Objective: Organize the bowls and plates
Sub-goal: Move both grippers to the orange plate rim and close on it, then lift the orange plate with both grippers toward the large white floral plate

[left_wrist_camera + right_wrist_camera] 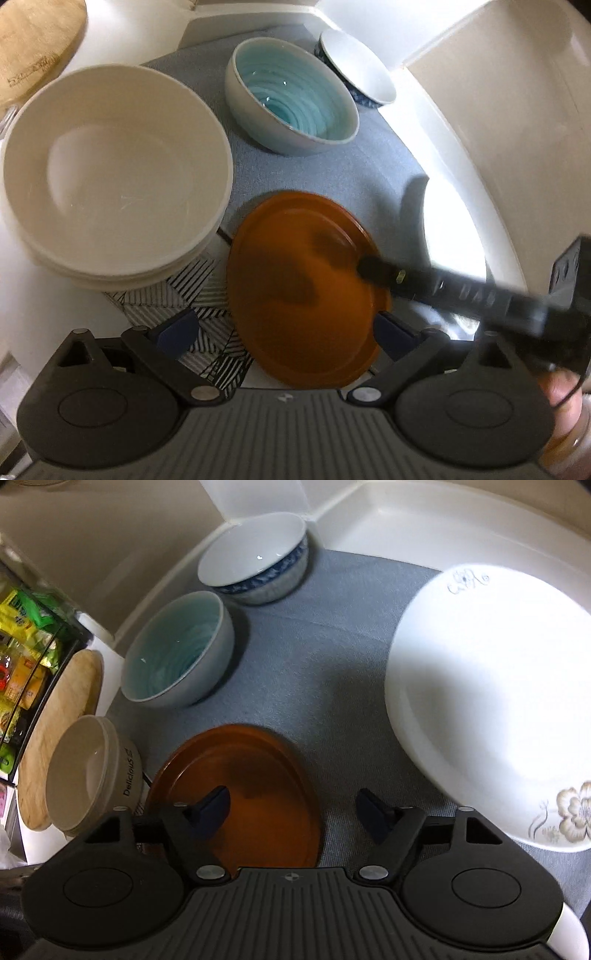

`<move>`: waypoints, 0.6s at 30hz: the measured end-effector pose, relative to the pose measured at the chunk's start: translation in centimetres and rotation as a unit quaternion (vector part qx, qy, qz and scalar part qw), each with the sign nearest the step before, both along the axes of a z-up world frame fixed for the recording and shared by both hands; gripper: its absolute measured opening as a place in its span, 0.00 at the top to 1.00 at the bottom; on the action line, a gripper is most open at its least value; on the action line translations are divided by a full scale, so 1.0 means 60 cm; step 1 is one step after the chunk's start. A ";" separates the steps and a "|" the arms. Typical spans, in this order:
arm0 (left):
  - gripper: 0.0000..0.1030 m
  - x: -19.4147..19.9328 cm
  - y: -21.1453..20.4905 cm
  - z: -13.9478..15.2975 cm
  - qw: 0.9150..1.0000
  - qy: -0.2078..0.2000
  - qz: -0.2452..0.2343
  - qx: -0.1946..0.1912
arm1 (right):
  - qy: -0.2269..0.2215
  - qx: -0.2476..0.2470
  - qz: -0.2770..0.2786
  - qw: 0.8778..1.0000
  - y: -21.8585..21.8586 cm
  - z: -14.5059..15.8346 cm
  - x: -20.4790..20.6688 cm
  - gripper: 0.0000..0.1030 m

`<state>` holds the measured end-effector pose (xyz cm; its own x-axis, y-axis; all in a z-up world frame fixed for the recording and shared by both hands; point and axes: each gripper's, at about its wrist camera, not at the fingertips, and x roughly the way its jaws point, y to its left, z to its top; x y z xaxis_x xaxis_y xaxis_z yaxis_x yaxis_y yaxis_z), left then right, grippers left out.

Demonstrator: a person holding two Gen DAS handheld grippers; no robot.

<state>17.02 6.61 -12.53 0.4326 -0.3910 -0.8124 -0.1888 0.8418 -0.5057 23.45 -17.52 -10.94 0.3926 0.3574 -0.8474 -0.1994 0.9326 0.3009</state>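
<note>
— Where are the tongs now?

— The right tongs [291,812] hang with jaws partly open over the near rim of the orange plate [240,797]: one finger above it, the other over the grey mat [332,657]. Nothing is gripped. The left tongs [284,328] stand wide open around the plate's near edge, also empty, as far as I can tell.

— How far along is it?

— Early, I'd say. Only the cream bowls [114,177] are nested, on a striped trivet [207,306]. The teal ribbed bowl [177,657], the blue-patterned bowl [255,557] and the big floral plate [491,701] sit apart on the mat.

— What are they like?

— The plate is flat, glossy and shallow-rimmed; the bowls glazed, deep and round; the mat woven cloth on a white desk [443,520].
</note>
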 end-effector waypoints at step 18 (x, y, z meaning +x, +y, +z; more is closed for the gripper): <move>0.89 0.021 0.016 -0.019 0.999 0.017 0.041 -0.016 | -0.062 -0.073 -0.005 0.995 -0.018 0.015 -0.027 0.93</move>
<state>18.29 7.56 -13.66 0.4372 -0.3815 -0.8145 -0.2743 0.8059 -0.5247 21.85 -18.58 -10.06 0.5008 0.2301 -0.8344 -0.2172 0.9666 0.1362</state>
